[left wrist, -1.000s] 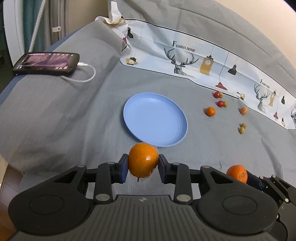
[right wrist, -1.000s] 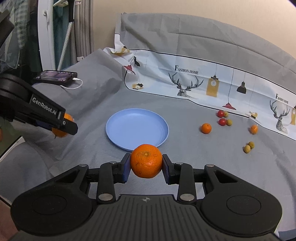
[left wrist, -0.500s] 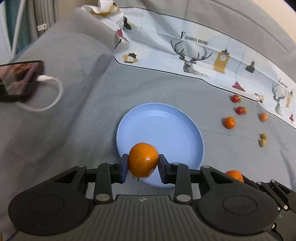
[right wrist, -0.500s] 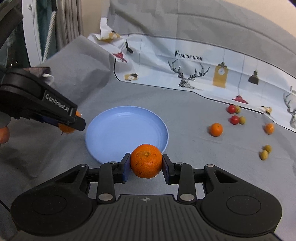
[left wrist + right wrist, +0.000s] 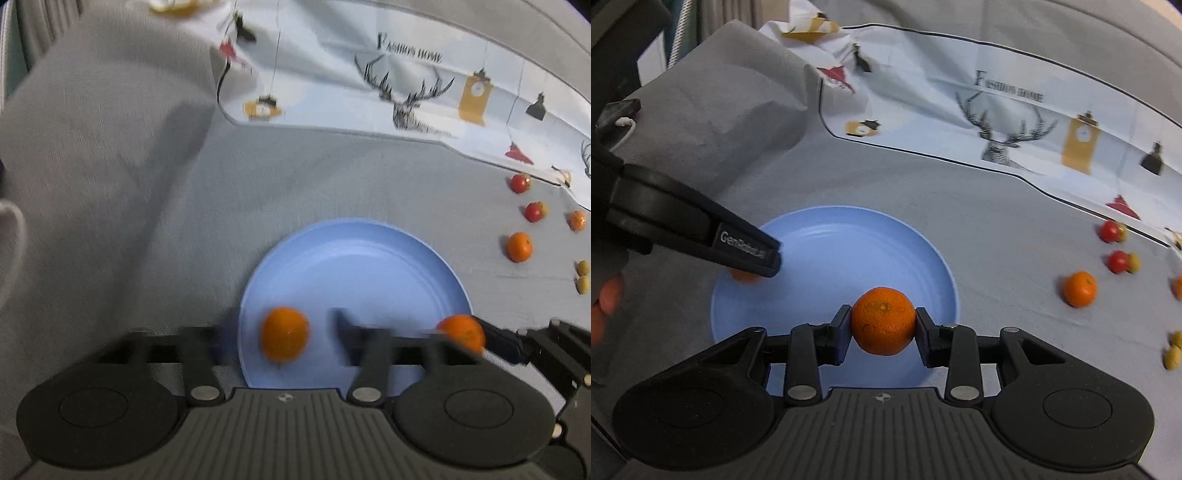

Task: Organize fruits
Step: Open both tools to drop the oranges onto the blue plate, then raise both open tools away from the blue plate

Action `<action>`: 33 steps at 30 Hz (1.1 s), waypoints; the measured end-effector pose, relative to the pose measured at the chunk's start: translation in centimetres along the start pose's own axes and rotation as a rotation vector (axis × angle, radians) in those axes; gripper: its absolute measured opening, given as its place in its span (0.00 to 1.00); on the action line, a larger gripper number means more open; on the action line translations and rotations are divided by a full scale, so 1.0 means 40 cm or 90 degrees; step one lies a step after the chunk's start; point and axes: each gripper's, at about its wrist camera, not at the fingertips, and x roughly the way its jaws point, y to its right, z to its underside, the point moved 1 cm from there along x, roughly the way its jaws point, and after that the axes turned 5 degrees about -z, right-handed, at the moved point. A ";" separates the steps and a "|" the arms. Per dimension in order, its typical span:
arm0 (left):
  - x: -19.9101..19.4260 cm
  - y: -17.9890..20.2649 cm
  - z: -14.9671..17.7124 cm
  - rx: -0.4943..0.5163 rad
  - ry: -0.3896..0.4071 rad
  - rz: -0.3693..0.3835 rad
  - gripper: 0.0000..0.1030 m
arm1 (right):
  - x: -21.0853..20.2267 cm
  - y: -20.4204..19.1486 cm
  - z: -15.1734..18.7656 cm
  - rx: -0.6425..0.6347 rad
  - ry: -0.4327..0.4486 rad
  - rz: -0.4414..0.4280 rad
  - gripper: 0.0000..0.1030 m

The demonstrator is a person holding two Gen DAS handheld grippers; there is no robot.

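Grey cloth covers the tabletop [image 5: 997, 229]. Left hand-held gripper [image 5: 284, 334] gapes, its orange [image 5: 284, 334] loose on the blue plate [image 5: 354, 258]; it may roll off. Right hand-held gripper [image 5: 883, 321] clamps a mandarin [image 5: 883, 321] above the rim; releasing early could knock both.

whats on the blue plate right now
One orange sits near the blue plate edge between the open left gripper fingers. The right gripper holds another orange above it. Contact underneath is hidden.
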 end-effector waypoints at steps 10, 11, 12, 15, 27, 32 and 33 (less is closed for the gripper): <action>-0.225 -0.043 0.126 0.003 0.038 0.004 1.00 | -0.225 -0.046 0.069 -0.015 0.020 0.018 0.91; -0.250 -0.047 0.151 -0.001 0.033 0.000 1.00 | -0.255 -0.052 0.087 -0.011 0.019 0.017 0.93; -0.277 -0.052 0.178 -0.003 0.028 -0.005 1.00 | -0.289 -0.062 0.106 -0.006 0.018 0.020 0.94; -0.359 -0.066 0.254 0.001 0.034 -0.016 1.00 | -0.383 -0.086 0.155 0.023 0.025 0.021 0.95; -0.552 -0.045 0.365 0.000 0.101 -0.028 1.00 | -0.598 -0.132 0.237 0.032 0.120 0.030 0.97; -0.592 -0.043 0.374 -0.002 0.125 -0.028 1.00 | -0.639 -0.128 0.245 0.036 0.144 0.042 0.97; -0.599 -0.042 0.374 -0.003 0.131 -0.030 1.00 | -0.642 -0.127 0.245 0.038 0.146 0.044 0.97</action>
